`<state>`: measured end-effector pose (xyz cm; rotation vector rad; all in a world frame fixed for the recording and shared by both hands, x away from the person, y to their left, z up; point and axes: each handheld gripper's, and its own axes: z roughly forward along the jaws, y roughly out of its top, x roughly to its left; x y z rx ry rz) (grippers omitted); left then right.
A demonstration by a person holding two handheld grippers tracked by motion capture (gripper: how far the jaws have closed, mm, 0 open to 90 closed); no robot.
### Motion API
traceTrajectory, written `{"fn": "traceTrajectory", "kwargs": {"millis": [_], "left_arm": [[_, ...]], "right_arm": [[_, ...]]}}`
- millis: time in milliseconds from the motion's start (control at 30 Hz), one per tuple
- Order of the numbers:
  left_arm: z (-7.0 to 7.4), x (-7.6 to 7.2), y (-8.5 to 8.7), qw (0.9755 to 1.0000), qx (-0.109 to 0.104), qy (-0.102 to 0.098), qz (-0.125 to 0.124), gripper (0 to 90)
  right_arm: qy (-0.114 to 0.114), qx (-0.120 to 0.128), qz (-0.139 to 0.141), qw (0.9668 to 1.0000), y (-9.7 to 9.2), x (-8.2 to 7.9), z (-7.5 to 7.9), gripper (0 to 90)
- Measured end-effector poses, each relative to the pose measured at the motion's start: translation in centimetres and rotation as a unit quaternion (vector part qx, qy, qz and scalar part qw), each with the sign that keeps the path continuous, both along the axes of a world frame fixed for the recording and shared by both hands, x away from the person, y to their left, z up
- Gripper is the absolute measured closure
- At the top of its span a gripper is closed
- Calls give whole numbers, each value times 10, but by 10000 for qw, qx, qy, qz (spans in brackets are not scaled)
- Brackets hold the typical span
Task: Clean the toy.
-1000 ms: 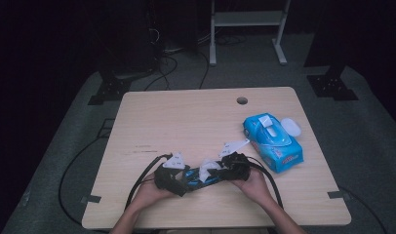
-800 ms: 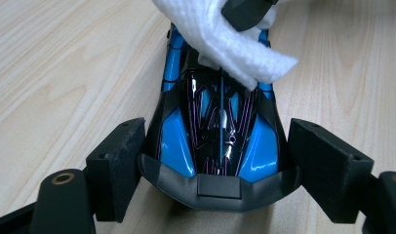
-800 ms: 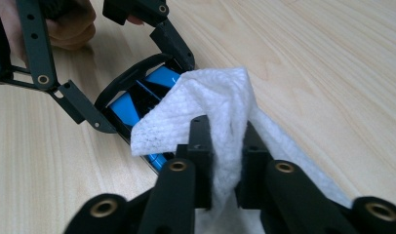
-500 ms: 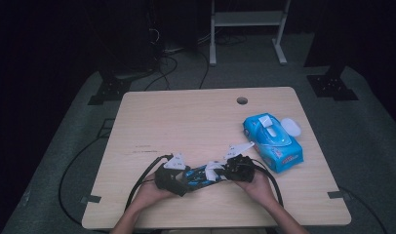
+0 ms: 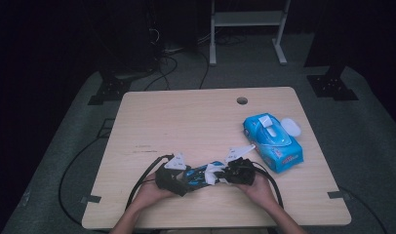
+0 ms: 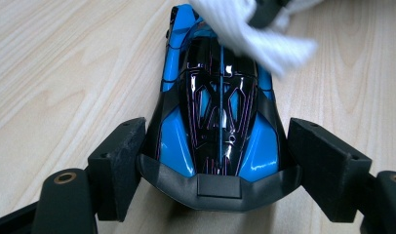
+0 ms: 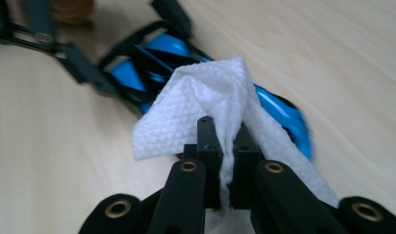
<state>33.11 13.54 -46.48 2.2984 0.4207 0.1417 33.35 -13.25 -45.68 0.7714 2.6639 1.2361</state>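
Note:
A blue and black toy car (image 6: 218, 112) lies on the wooden table (image 5: 186, 122) near its front edge. My left gripper (image 6: 220, 161) is shut on the car, one pad pressed against each side of its end. The right gripper (image 7: 224, 146) is shut on a white wipe (image 7: 201, 102); its jaws have just been closing with the wipe between them. The wipe drapes over the far end of the car (image 7: 279, 109). In the high view the left gripper (image 5: 186, 179) and the right gripper (image 5: 219, 175) face each other with the car (image 5: 200, 176) between them.
A blue pack of wipes (image 5: 273, 142) lies at the right of the table, with a white lid (image 5: 291, 127) beside it. A cable hole (image 5: 242, 101) sits near the far edge. Both hands rest at the front edge, and cables trail off the table.
The right gripper has shifted a little over the car with the wipe in it. The left gripper and the car have stayed where they were.

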Motion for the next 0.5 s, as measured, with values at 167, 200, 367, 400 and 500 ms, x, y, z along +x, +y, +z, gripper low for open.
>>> {"fn": "traceTrajectory", "kwargs": {"millis": [167, 200, 367, 400, 500], "left_arm": [[0, 0, -2, 10000, 10, -30, -11, 238], [0, 1, -2, 10000, -17, -1, -9, 238], [0, 1, -1, 10000, 0, -8, -24, 238], [0, 0, -1, 10000, 0, -30, -20, 238], [0, 0, -2, 10000, 28, -56, -28, 238]], "right_arm": [[-90, -86, -222, 9997, -5, -1, 0, 856], [-76, -62, -178, 9998, -2, -3, 1, 856], [-170, -94, 184, 9996, 19, -12, 3, 855], [-134, -94, 198, 9997, 18, -11, 4, 855], [-84, -120, -24, 9999, 5, -6, 2, 855]]}}
